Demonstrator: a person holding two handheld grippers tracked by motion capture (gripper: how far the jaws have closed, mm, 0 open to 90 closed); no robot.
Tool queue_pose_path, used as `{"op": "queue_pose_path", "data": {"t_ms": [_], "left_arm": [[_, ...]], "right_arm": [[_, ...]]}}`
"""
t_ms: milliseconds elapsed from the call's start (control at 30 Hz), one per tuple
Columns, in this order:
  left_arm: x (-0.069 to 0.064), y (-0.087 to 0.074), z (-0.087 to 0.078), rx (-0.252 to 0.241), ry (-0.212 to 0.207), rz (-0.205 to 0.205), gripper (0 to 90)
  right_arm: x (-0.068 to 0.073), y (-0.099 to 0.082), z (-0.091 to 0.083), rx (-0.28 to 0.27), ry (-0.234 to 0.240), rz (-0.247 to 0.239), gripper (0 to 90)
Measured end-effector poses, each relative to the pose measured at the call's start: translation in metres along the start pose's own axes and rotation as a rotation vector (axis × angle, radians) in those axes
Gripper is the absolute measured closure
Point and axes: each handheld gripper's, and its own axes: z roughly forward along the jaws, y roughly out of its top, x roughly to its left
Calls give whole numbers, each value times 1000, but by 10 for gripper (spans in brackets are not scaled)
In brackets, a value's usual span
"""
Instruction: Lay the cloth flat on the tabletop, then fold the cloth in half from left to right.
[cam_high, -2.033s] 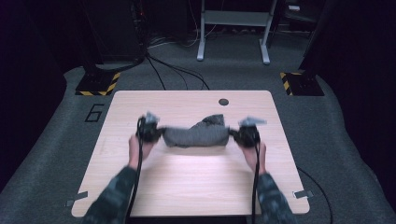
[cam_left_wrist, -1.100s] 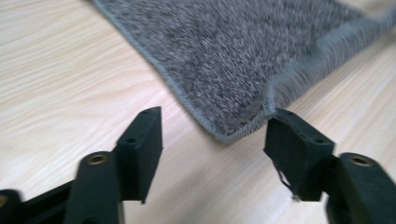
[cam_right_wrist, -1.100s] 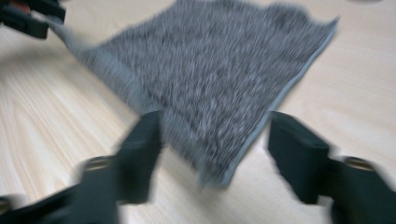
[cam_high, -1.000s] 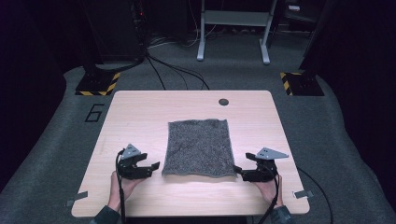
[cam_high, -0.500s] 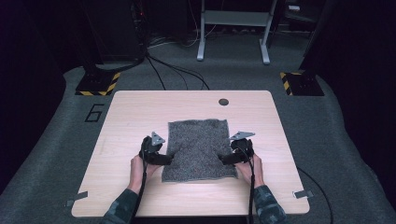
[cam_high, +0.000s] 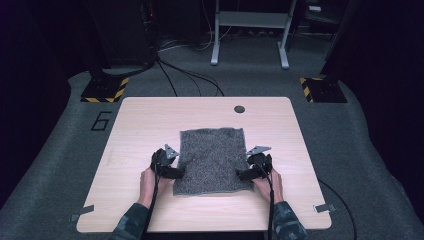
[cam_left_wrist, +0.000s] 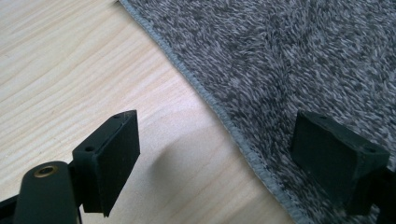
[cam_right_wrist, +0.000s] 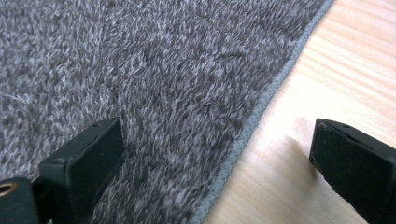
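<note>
A grey towel lies spread flat on the tabletop, a rough rectangle set a little toward the near edge and about midway between the left and right edges. Its pile is a speckled grey with a stitched lighter hem, and its far edge stops short of the small dark round hole near the tabletop's far edge.

The left gripper sits at the towel's left edge near the near-left corner of the cloth, held in the person's left hand. In the left gripper view its jaws stand wide apart and have just been opening: one pad hangs over bare wood, the other over the pile, with the hem running between them and nothing clamped.

The right gripper mirrors it at the towel's right edge near the near-right corner, held in the right hand. Its jaws too are spread wide and have just been opening; in the right gripper view one pad is over the towel, the other over the wood, the hem between them, not pinched.

Cables trail from both grippers back along the camouflage-patterned sleeves toward the near edge. Beyond the tabletop lies dark grey floor.
</note>
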Motion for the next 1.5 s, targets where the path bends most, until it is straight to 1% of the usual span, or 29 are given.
{"op": "queue_pose_path", "data": {"t_ms": [100, 167, 233, 267, 300, 367, 400, 433, 567, 600, 633, 700, 767, 800, 833, 900, 1000, 1067, 1100, 1167, 1200, 1233, 1267, 1300, 1333, 1400, 1433, 1467, 1500], "left_arm": [[1, -5, -2, -11, -11, -15, 155], [0, -9, -4, -30, -16, -37, 156], [1, -13, -6, -32, -31, -47, 156], [1, -14, -7, -34, -35, -54, 157], [0, -17, -8, -45, -44, -66, 156], [0, -20, -9, -54, -54, -57, 156], [1, -21, -10, -56, -55, -58, 156], [1, -21, -10, -51, -67, -60, 156], [2, -26, -11, -70, -87, -86, 155], [2, -28, -11, -79, -86, -92, 155], [1, -28, -12, -78, -82, -86, 155], [0, -29, -13, -82, -82, -89, 155], [0, -30, -14, -77, -95, -94, 155], [0, -31, -14, -75, -96, -92, 155], [1, -31, -15, -72, -107, -96, 154], [1, -31, -15, -75, -110, -99, 153], [2, -31, -15, -78, -104, -104, 153], [4, -32, -16, -88, -108, -120, 147], [5, -33, -16, -98, -119, -133, 146], [10, -35, -18, -112, -137, -171, 138], [12, -34, -19, -118, -135, -172, 137], [14, -33, -21, -123, -136, -176, 138], [17, -31, -23, -119, -138, -162, 141], [19, -28, -25, -124, -135, -162, 142], [22, -24, -28, -120, -131, -155, 142], [27, -16, -30, -129, -124, -152, 144], [31, -11, -31, -124, -119, -147, 146], [33, -7, -31, -128, -115, -146, 146], [36, -3, -30, -126, -116, -144, 147]], "right_arm": [[1, -3, -2, -7, 4, 1, 29], [2, -6, -3, -13, 5, 0, 29], [4, -8, -5, -21, 5, -1, 29], [6, -10, -6, -21, 3, 17, 30], [6, -12, -7, -29, 3, 13, 30], [7, -14, -9, -33, -1, 4, 31], [8, -16, -10, -38, -2, 9, 31], [8, -16, -11, -35, 0, 9, 31], [11, -22, -15, -38, -2, 6, 31], [12, -23, -16, -36, -4, 12, 36], [14, -25, -17, -43, -6, 5, 44], [15, -26, -19, -47, -8, 10, 45], [18, -27, -20, -44, -17, 23, 45], [17, -27, -20, -47, -14, 10, 45], [17, -27, -20, -48, -13, 19, 44], [16, -27, -19, -46, -7, 15, 36], [15, -27, -19, -45, -7, 15, 33], [15, -27, -19, -46, -6, 15, 30], [15, -27, -19, -46, -6, 15, 21], [15, -27, -19, -37, 6, 10, 0], [13, -26, -19, -37, 23, -4, 0], [12, -26, -20, -43, 34, 4, 0], [10, -26, -21, -54, 49, 16, 0], [11, -25, -24, -53, 57, 33, 0], [11, -24, -26, -61, 54, 29, 0], [16, -21, -34, -69, 70, 32, 0], [20, -19, -36, -71, 69, 34, 0], [23, -15, -38, -72, 73, 20, 0], [27, -13, -40, -63, 74, 23, 0]]}}
